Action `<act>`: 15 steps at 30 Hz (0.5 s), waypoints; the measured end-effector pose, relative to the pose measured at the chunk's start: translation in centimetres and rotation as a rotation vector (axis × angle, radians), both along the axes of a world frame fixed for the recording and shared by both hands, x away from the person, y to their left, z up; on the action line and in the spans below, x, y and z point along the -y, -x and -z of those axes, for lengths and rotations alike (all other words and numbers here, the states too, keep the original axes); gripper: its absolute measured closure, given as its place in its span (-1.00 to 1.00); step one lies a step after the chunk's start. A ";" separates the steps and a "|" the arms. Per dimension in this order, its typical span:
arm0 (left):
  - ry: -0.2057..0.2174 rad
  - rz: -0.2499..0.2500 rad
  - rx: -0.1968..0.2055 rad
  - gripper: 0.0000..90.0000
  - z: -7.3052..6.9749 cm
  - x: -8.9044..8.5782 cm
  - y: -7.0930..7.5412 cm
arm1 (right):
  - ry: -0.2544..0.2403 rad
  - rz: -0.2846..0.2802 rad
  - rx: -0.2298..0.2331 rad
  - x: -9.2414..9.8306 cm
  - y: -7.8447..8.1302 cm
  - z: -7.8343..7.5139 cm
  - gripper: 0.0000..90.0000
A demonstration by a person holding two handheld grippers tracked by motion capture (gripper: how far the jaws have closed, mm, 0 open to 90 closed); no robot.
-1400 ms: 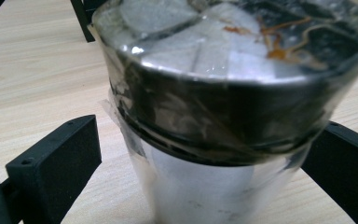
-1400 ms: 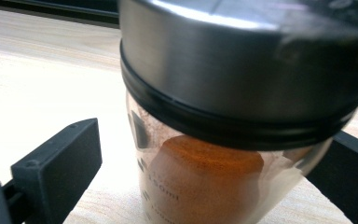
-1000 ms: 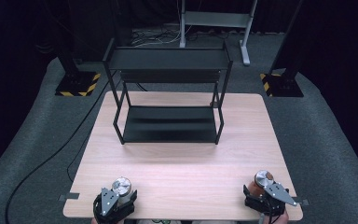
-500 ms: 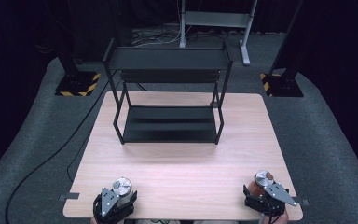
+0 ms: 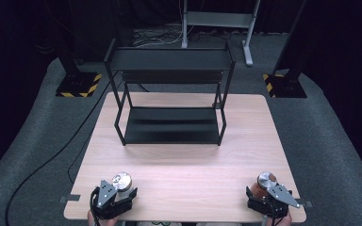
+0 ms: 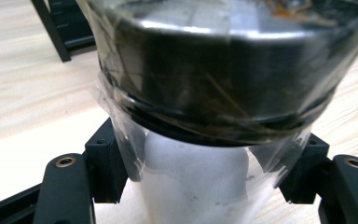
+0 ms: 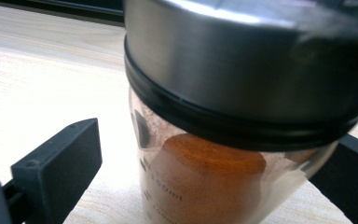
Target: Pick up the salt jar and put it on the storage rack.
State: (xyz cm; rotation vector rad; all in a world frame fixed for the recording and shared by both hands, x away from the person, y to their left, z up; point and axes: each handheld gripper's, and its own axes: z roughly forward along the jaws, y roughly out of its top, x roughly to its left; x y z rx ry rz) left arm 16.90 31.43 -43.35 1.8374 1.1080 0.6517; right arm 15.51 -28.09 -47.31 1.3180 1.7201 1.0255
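Observation:
A clear jar of white powder [image 6: 191,186] with a metal lid [image 5: 121,180] is at the table's near left corner. My left gripper [image 5: 120,189] is shut on it, and both pads [image 6: 109,168] press on its film-wrapped wall. A second jar [image 7: 205,172] holds orange-brown powder and stands at the near right corner under its metal lid [image 5: 266,179]. My right gripper [image 5: 263,192] stands around this jar. Its left fingertip [image 7: 70,158] is apart from the glass, with bare table showing in the gap.
A black two-tier metal rack [image 5: 169,127] stands at the far middle of the wooden table [image 5: 184,165], both shelves bare. A black cable [image 5: 52,155] runs over the grey floor on the left. Yellow-and-black stand bases [image 5: 78,87] sit beyond the far corners.
My left gripper has lifted the white jar a little and carried it slightly away from the front edge. The right gripper and its jar have stayed put.

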 end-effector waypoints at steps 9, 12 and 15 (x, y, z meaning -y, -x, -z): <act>-0.029 0.044 -0.005 -0.31 -1.8 0.3 -2.1 | -0.002 -0.004 0.000 0.1 0.0 0.0 -1.00; -0.030 0.060 -0.006 -0.31 -2.3 0.4 -2.7 | -0.001 -0.005 -0.002 0.1 0.0 0.0 -1.00; -0.039 0.072 -0.006 -0.31 -2.8 0.4 -3.3 | 0.000 -0.006 -0.004 0.1 -0.1 -0.1 -1.00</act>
